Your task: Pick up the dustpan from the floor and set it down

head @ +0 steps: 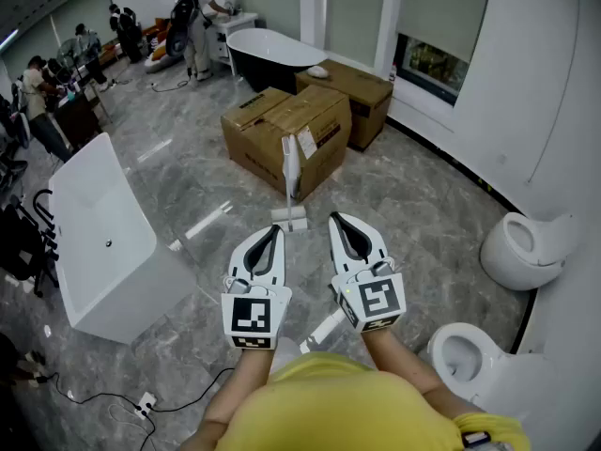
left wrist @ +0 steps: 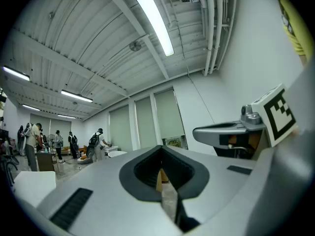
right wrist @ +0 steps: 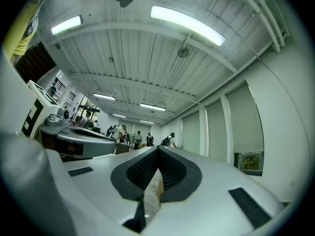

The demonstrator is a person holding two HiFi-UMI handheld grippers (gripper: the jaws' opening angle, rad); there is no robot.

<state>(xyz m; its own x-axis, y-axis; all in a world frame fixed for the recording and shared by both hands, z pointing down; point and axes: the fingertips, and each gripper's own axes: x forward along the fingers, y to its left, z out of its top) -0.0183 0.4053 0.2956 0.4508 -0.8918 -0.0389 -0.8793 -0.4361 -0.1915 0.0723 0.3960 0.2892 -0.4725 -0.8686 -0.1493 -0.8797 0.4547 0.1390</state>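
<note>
Dustpan (head: pixel 292 177) looks small, indistinct beyond left claw (head: pixel 273 229) and right claw (head: pixel 336 218).

The floor (head: pixel 413 205) is grey marbled tile with a gloss that throws back the ceiling lights. A long white bathtub (head: pixel 99 242) stands on it at the left. Two cardboard boxes (head: pixel 282 125) sit side by side near the middle, with a black bathtub (head: pixel 272 56) behind them. The dustpan (head: pixel 290 216) stands just in front of the nearer box, handle upright. Two white toilets (head: pixel 521 247) rest by the right wall, and a black cable (head: pixel 103 400) runs to a power strip (head: pixel 146 404) at the lower left.
</note>
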